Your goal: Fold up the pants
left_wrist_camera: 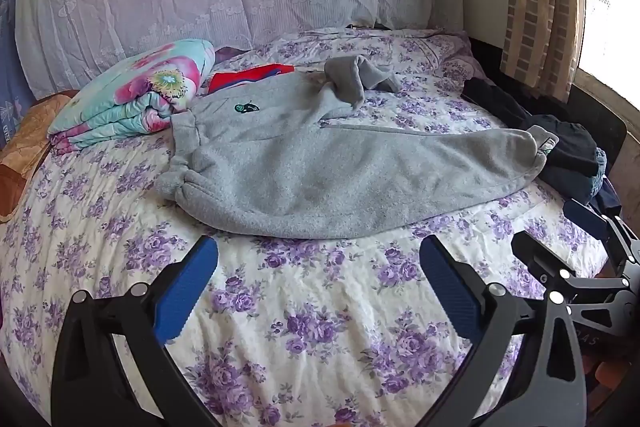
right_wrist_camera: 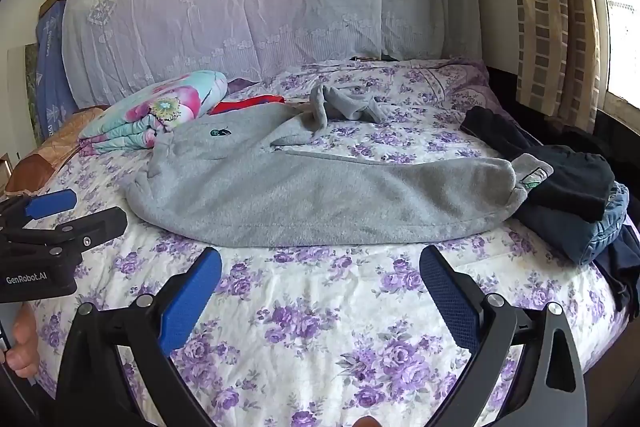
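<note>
Bare bedspread (left_wrist_camera: 320, 327) lies in front of the grey pants (left_wrist_camera: 320, 179). A folded quilt (left_wrist_camera: 132, 95) flanks their waist end, dark clothes (right_wrist_camera: 568, 195) (partly under the cuff) their other end.

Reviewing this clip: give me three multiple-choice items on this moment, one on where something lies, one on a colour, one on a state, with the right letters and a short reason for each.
1. Where does the pile of dark clothes lie relative to the grey pants?
A. at the cuff end, on the window side
B. under the folded floral quilt
C. between the two grippers

2. What colour are the pads of the left gripper?
A. red
B. blue
C. white

3. How does the right gripper stand?
A. shut on the pants
B. shut on the bedsheet
C. open, apart from the pants

Answers: 1 A, the near leg's cuff rests against the dark pile; 2 B, both pads show blue; 3 C, its fingers are spread over the floral bedsheet with nothing between them.
</note>
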Tool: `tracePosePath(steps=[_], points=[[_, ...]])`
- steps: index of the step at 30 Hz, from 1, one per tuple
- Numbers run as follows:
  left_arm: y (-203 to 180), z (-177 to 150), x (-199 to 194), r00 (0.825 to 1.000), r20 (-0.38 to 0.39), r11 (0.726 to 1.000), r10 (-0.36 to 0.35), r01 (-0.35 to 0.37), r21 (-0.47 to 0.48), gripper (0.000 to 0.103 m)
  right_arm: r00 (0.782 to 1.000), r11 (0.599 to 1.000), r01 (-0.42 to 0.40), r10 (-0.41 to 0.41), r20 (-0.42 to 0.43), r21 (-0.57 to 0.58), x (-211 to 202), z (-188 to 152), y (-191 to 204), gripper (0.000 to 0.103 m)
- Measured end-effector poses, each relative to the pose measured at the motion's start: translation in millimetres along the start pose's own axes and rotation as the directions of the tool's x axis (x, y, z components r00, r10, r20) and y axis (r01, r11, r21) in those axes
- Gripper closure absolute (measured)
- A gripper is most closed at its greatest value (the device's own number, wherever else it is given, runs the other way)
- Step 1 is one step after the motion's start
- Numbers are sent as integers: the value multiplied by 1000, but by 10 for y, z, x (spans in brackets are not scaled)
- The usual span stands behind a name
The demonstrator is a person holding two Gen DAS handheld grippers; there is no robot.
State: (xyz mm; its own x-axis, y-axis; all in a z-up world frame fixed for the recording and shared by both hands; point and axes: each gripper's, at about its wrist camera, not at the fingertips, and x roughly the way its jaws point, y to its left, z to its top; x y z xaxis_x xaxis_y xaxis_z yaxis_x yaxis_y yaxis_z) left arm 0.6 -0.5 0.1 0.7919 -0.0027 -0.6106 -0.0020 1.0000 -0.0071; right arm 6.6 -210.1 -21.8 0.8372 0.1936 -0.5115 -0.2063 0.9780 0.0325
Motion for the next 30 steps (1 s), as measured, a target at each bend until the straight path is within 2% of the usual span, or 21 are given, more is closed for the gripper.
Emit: tracePosePath(steps=[30], points=[[84, -89, 77, 1000, -1, 1000, -3, 3, -15, 5, 1000, 1000, 9, -9, -25, -6, 43, -33, 71, 3]])
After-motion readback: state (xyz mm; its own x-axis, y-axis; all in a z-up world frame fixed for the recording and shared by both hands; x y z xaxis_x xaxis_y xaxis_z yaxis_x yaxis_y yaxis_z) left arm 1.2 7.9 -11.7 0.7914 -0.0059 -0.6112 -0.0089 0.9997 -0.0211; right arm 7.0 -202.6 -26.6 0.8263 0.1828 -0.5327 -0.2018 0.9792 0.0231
